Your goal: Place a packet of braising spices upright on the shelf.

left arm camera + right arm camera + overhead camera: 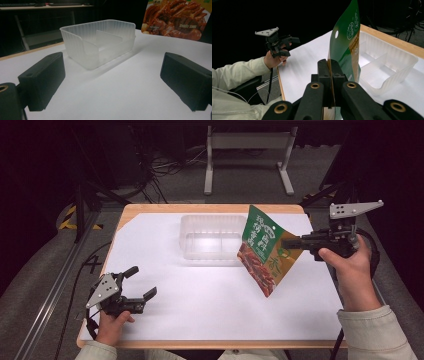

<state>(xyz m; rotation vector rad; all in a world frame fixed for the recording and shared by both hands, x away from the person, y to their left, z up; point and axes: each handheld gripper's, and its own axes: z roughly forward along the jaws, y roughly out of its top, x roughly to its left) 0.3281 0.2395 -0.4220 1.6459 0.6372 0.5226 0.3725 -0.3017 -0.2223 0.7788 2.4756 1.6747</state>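
- My right gripper [286,242] is clamped on the edge of a green snack pouch [263,251], jaws pressed tight w/ the foil between them; pouch [344,47] hangs tilted in the air above the table's right half, clear of the surface.
- My left gripper [141,282] sits low near the front-left corner, jaws spread wide, nothing between them.
- Clear plastic tray [210,237] w/ an inner divider stands on the white sheet [200,295] toward the far side, centre; the pouch's upper corner overlaps the tray's right end in the high view.
- Left gripper view: tray [98,42] straight ahead, pouch's food photo [175,20] beyond at top right.
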